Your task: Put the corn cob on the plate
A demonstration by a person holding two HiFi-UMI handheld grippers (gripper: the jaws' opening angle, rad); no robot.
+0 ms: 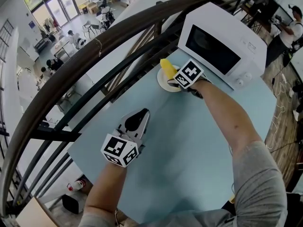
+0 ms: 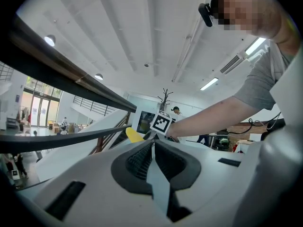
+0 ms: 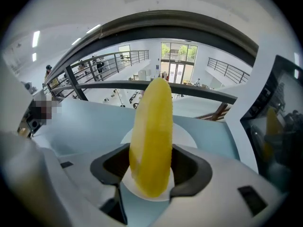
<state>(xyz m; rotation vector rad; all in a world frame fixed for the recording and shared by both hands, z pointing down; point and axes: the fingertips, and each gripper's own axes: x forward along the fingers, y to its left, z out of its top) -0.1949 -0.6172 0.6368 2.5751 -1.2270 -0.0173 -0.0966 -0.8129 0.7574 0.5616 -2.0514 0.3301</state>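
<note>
The yellow corn cob point(image 1: 166, 67) stands tilted between the jaws of my right gripper point(image 1: 172, 74), which is shut on it. It hangs just over the small white plate point(image 1: 164, 84) in front of the microwave. In the right gripper view the corn cob point(image 3: 151, 141) fills the gap between the dark pads point(image 3: 189, 167), with the plate point(image 3: 189, 137) right beneath its lower end. My left gripper point(image 1: 141, 115) rests low over the table's left front, shut and holding nothing. From the left gripper view point(image 2: 152, 148) the corn cob point(image 2: 134, 135) shows far ahead.
A white microwave point(image 1: 222, 46) with its door closed stands at the back right of the pale blue table point(image 1: 189, 145). A dark curved railing point(image 1: 94, 65) runs along the table's left and far edges, with a drop to a lower floor behind it.
</note>
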